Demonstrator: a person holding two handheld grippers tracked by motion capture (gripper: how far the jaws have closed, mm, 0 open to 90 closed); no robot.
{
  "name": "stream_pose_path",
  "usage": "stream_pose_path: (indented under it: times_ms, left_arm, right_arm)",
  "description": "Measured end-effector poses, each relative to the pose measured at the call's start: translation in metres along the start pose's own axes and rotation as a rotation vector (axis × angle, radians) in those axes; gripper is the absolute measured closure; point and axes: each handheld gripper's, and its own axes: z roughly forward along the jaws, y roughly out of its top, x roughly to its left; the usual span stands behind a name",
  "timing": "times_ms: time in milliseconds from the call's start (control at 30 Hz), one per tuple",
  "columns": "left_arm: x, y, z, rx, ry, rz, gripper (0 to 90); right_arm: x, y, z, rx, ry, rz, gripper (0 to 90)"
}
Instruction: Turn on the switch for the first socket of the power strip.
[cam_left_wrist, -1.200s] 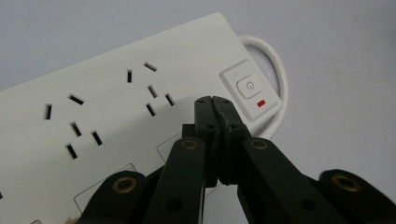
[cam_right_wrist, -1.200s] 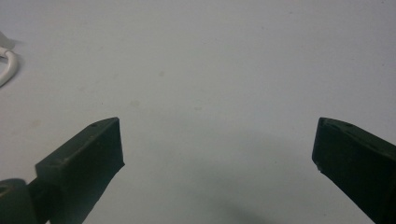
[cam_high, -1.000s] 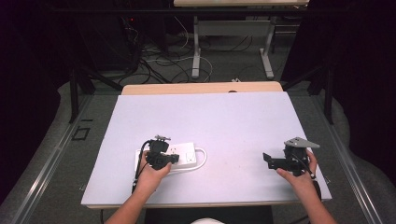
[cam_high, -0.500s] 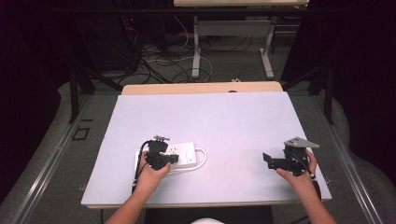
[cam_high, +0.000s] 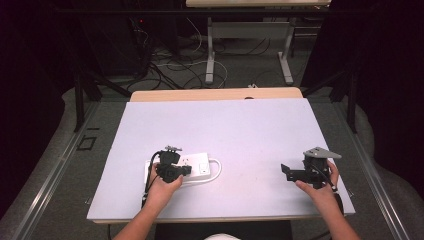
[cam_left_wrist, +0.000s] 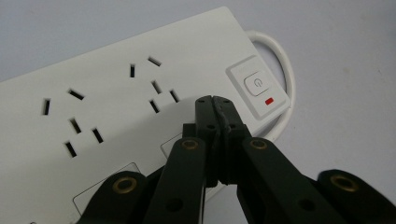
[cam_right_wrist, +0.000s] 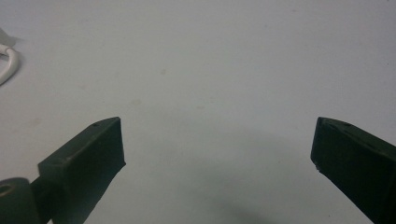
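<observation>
Looking down from the high view, the white power strip (cam_high: 192, 168) lies on the table (cam_high: 240, 130) near its front-left part, its white cable (cam_high: 217, 169) looping round the right end. The left gripper (cam_high: 182, 171) sits right over the strip, held in the person's left hand (cam_high: 162, 186). The right gripper (cam_high: 286, 172) hovers well apart, over bare table near the front right, in the right hand (cam_high: 320, 187).

Along the left gripper view, the fingers (cam_left_wrist: 205, 116) are pressed together with nothing between them, their joined tip poised just beside the strip's switch (cam_left_wrist: 256, 84), whose red mark (cam_left_wrist: 269, 101) shows below the button. The tip looks close to the strip's top face; whether it touches I cannot tell. The work in hand appears to be pressing that switch. To do it well, the closed tip should shift slightly toward the button's centre and push straight down, gently, so the light strip does not slide or tip on the smooth table.

From the right gripper view, the fingers (cam_right_wrist: 84, 154) stand wide apart and empty over plain table, with a bit of the cable at the far left edge. That hand could steady the strip's free end if it starts to slide.
</observation>
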Motion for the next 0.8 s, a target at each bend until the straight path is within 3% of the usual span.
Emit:
stream_pose_path:
  times_ms: [67, 133, 167, 233, 800]
  left_arm:
    - [-0.0007, -0.0007, 0.0017, -0.001, -0.014, -0.012, 90.0]
    - [-0.0016, -0.0003, 0.0023, 0.000, -0.014, 0.003, 90.0]
    - [-0.0034, -0.0010, 0.0033, -0.010, -0.012, -0.014, 90.0]
    - [-0.0025, -0.0007, 0.0041, -0.002, -0.029, 0.000, 90.0]
    - [-0.0048, -0.0022, 0.0037, -0.009, -0.018, -0.002, 90.0]
  right_arm:
    - [-0.0001, 0.0000, -0.0001, 0.000, 0.000, 0.001, 2.1]
    - [-0.0007, -0.0001, -0.0002, -0.001, 0.001, -0.003, 2.1]
    - [-0.0009, -0.0001, -0.0003, -0.001, 0.000, -0.004, 2.1]
    - [-0.0011, -0.0003, 0.0001, -0.006, -0.006, -0.004, 2.1]
    - [-0.0019, -0.0005, -0.0003, 0.001, -0.001, -0.002, 2.3]
